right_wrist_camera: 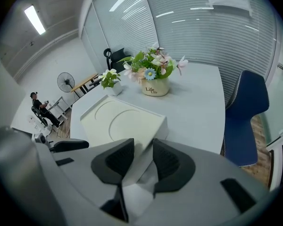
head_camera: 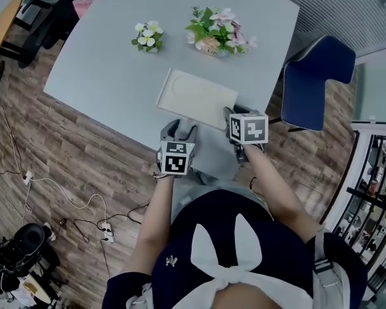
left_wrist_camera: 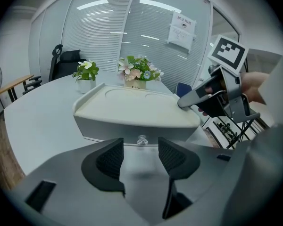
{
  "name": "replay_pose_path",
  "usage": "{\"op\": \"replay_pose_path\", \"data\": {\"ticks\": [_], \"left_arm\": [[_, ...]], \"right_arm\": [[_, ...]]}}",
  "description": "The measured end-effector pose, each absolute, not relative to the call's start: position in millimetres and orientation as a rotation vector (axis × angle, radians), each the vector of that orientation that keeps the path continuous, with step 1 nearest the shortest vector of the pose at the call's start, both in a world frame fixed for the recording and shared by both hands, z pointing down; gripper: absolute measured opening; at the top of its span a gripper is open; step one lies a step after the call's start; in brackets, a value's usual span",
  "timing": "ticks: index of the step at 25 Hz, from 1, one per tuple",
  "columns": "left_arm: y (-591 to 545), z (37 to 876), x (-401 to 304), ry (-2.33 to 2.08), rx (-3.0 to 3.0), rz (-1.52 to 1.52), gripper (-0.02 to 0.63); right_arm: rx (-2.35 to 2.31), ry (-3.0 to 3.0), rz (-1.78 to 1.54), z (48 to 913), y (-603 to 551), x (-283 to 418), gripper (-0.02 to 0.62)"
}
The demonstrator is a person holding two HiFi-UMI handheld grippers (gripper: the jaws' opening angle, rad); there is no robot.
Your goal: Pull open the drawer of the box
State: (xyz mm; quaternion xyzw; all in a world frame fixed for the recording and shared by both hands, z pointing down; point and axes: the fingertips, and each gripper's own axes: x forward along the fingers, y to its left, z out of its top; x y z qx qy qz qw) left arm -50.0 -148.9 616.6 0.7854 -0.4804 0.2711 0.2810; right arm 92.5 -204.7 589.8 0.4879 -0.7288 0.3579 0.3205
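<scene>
A flat cream box (head_camera: 196, 97) lies on the grey table (head_camera: 103, 63) near its front edge. Its drawer front faces me, with a small clear knob (left_wrist_camera: 141, 140) in the middle. My left gripper (left_wrist_camera: 140, 149) is open and level with the knob, which sits just ahead of the fingertips, untouched. My right gripper (right_wrist_camera: 142, 145) is at the near right corner of the box (right_wrist_camera: 118, 121), and that corner fills the narrow gap between its pads. In the left gripper view, one finger of the right gripper (left_wrist_camera: 191, 101) lies on the box's top corner.
At the back of the table stand a small pot of white flowers (head_camera: 148, 36) and a larger flower pot (head_camera: 217, 32). A blue chair (head_camera: 318, 79) stands at the table's right side. Cables (head_camera: 83, 211) run over the wooden floor on the left.
</scene>
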Motion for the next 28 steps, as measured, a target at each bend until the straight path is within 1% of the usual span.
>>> {"op": "replay_pose_path", "data": {"ticks": [4,19,23,26,27,28], "left_arm": [[-149,625,-47,-1.271,2.097,0.757,0.238],[-159,631,-38,-1.333,2.083,0.830,0.182],[-157,632,-35,-1.334,2.085,0.846,0.145],[-157,633,-36,-1.341,2.085,0.866,0.140],[-157,633,-38,-1.348,2.083,0.872,0.129],[-158,633,-40,-1.354,2.082,0.876,0.098]], "right_arm": [[1.291,-1.933,0.962,590,-204,93,0.125],[1.288,-1.966,0.974,591,-205,92,0.127],[1.287,-1.969,0.972,592,-205,92,0.129],[1.286,-1.971,0.972,592,-204,92,0.129],[1.286,-1.972,0.973,592,-204,92,0.129],[1.286,-1.975,0.975,592,-205,92,0.129]]}}
